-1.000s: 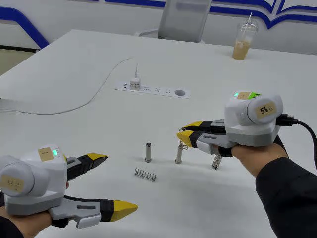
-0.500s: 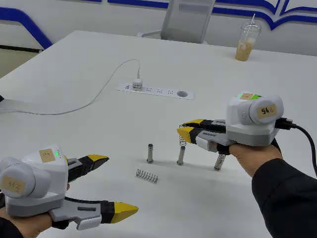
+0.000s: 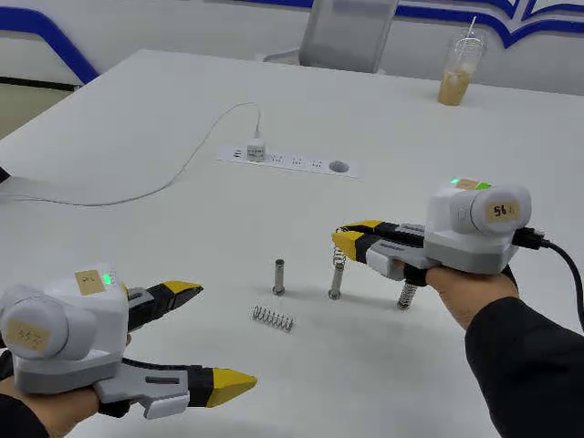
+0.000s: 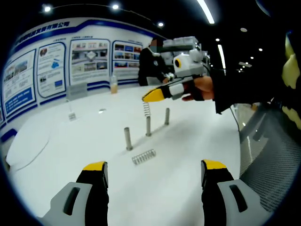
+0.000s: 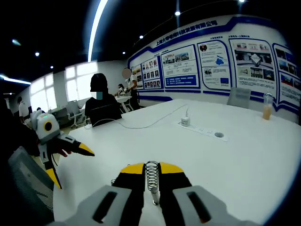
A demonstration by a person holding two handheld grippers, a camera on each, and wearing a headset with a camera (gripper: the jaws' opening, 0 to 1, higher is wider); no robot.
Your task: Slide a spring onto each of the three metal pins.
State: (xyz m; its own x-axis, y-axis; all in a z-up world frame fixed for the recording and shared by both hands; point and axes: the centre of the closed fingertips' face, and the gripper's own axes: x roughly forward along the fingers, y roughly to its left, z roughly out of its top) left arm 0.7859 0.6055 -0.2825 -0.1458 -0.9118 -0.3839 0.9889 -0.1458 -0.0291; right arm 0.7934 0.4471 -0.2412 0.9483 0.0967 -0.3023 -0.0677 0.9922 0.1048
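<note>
Three metal pins stand upright on the white table [image 3: 137, 119]. The left pin [image 3: 279, 276] is bare. My right gripper [image 3: 348, 243] is shut on a spring [image 3: 339, 259], held upright with its lower end at the top of the middle pin [image 3: 336, 285]. The right pin [image 3: 406, 294] carries a spring and is partly hidden under that gripper. Another loose spring [image 3: 272, 318] lies in front of the pins. In the right gripper view the held spring [image 5: 151, 176] stands between the yellow tips. My left gripper [image 3: 208, 338] is open and holds nothing, near the front left.
A white power strip [image 3: 290, 162] with a plugged charger and a cable [image 3: 173, 178] lies behind the pins. At the far edge stand an iced drink cup [image 3: 459, 78] and a grey chair [image 3: 351, 32]. A seated person [image 5: 101, 108] is across the room.
The head camera has shifted a little. My right gripper keeps the spring at the middle pin's top and has hardly moved. The left gripper stays open in place.
</note>
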